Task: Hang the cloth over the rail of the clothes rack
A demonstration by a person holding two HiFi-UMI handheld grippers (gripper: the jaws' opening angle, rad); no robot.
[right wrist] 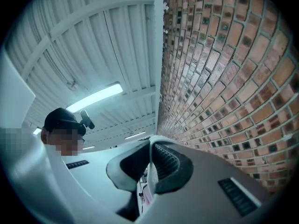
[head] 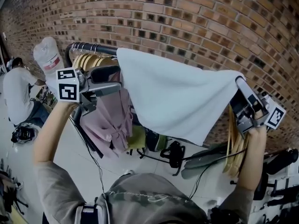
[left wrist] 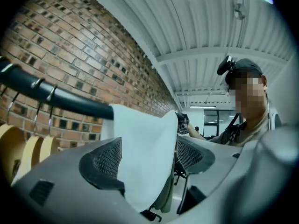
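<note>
A white cloth lies draped over the black rail of the clothes rack, stretched out to the right. My right gripper is shut on its right corner and holds it up, level with the rail. In the right gripper view a thin white edge of cloth sits pinched between the closed pads. My left gripper is at the cloth's left edge, just below the rail. In the left gripper view the rail runs in from the left; the cloth hangs between the parted jaws of the left gripper, with a gap beside the right pad.
Wooden hangers and a pink garment hang on the rail beside my left gripper. A brick wall stands close behind. More hangers dangle under my right gripper. Cables and dark gear lie on the floor. A person sits at far left.
</note>
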